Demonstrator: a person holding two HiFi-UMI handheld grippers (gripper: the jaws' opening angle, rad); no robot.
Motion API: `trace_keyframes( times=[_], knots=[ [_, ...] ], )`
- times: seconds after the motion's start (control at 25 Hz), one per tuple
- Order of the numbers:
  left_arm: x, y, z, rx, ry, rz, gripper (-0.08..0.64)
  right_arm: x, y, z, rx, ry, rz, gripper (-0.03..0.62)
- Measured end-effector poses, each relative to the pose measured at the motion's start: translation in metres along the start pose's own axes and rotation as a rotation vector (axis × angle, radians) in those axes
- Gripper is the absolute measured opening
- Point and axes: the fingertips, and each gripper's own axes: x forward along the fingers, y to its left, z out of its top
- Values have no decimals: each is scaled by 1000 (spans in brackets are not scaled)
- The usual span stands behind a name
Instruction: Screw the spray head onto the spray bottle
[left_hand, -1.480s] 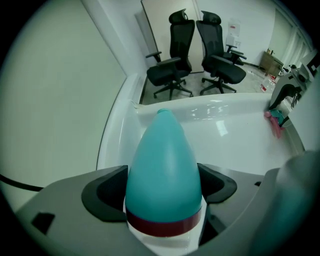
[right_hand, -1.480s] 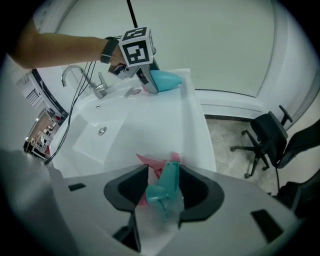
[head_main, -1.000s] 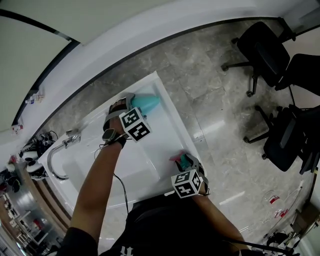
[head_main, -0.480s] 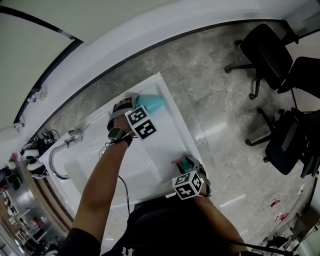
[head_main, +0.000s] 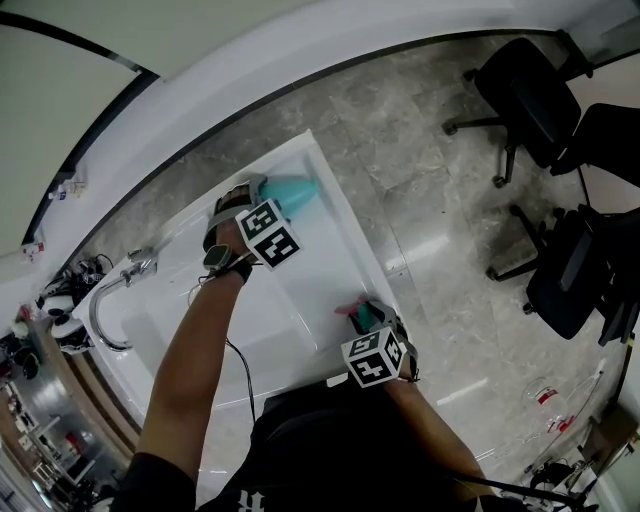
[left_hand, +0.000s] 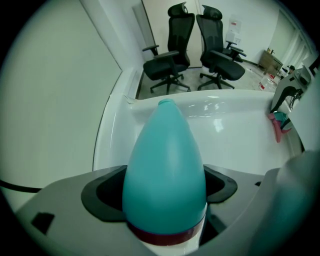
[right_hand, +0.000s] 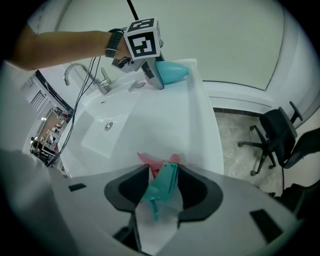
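My left gripper (left_hand: 165, 187) is shut on a teal, cone-shaped spray bottle (left_hand: 165, 165) with a dark red band and a white base. It holds the bottle over the far corner of the white washbasin counter (head_main: 300, 290). The bottle (head_main: 292, 193) pokes out past the marker cube, and it shows again in the right gripper view (right_hand: 172, 71). My right gripper (right_hand: 162, 182) is at the counter's near edge. Its jaws have just been closing on the teal and pink spray head (right_hand: 161, 186), which stands between the pads. The spray head (head_main: 357, 315) also shows in the head view.
A chrome faucet (head_main: 115, 290) curves over the sunken basin with its drain (right_hand: 107, 126) at the counter's left. Black office chairs (head_main: 530, 100) stand on the grey stone floor to the right. A cable hangs from the left forearm. Cluttered shelves sit at the far left.
Both grippers keep their places and what they hold. Only the head camera's view has shifted a little.
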Motion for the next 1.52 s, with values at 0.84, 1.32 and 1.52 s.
trace_keyframes(
  times=[0.84, 1.32, 1.52],
  knots=[
    [0, 1, 0, -8, -3, 8, 413, -2, 3, -12, -38, 86, 50, 160],
    [-1, 2, 1, -8, -46, 35, 414, -20, -6, -2, 0, 6, 88, 155],
    [-5, -6, -2, 4, -45, 42, 414, -26, -1, -6, 16, -12, 102, 155]
  ],
)
